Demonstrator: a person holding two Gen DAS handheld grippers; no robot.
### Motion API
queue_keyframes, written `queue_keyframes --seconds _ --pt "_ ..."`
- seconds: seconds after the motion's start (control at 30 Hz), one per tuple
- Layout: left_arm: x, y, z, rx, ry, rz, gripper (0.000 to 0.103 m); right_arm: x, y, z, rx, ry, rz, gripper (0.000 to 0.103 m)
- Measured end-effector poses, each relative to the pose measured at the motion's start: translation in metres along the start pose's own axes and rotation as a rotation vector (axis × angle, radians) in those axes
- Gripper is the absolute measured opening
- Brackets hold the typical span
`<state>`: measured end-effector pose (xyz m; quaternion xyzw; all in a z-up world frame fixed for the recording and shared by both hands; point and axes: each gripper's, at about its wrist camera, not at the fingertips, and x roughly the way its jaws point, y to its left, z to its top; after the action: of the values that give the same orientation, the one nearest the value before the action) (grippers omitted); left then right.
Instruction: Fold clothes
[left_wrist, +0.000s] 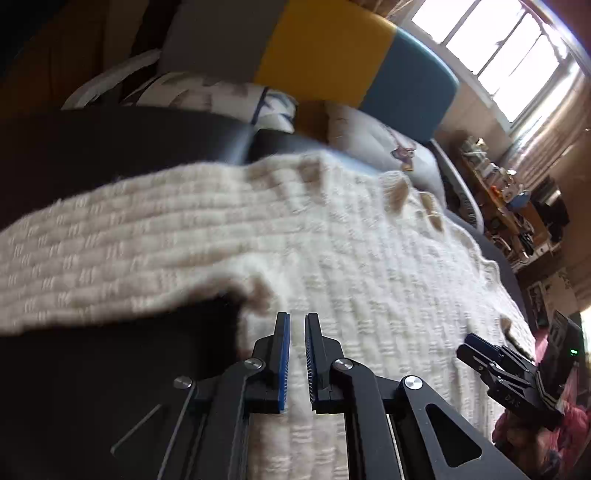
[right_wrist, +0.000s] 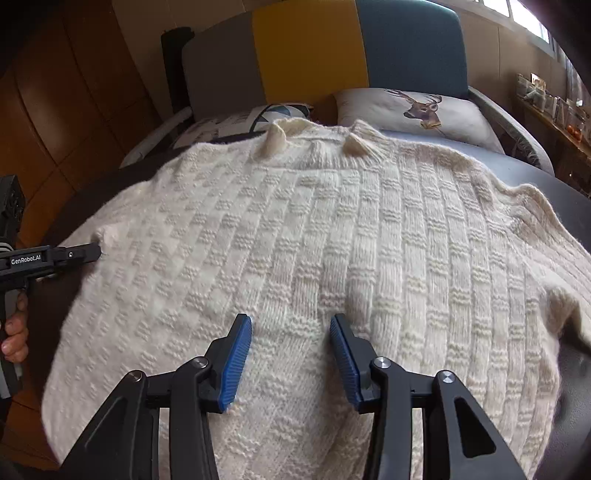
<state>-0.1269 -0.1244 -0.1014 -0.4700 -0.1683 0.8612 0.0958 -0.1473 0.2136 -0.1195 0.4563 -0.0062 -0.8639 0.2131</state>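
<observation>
Cream sweater (right_wrist: 314, 240) flat on dark bed (right_wrist: 569, 206); left tongs (left_wrist: 297, 317) pinching its side edge; right tongs (right_wrist: 291, 325) spread above middle.

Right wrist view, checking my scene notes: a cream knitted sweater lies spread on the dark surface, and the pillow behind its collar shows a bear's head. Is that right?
Not quite. The pillow behind the collar shows a deer's head with antlers, not a bear's, as the right wrist view shows. The rest stands: the cream knitted sweater lies spread on the dark surface.
</observation>
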Motion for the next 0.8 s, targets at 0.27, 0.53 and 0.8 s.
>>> queue_keyframes --seconds 0.27,0.53,0.8 --pt "0.050 -0.088 0.072 0.083 0.058 -0.247 0.012 0.017 -0.048 0.060 0.041 -0.051 -0.116 0.046" --pt "0.159 -0.160 0.138 0.133 0.205 -0.354 0.027 0.054 -0.096 0.058 0.106 -0.036 -0.129 0.046" --pt "0.229 -0.175 0.159 0.169 0.286 -0.321 0.034 0.050 -0.106 0.047 0.128 -0.091 -0.069 0.048"
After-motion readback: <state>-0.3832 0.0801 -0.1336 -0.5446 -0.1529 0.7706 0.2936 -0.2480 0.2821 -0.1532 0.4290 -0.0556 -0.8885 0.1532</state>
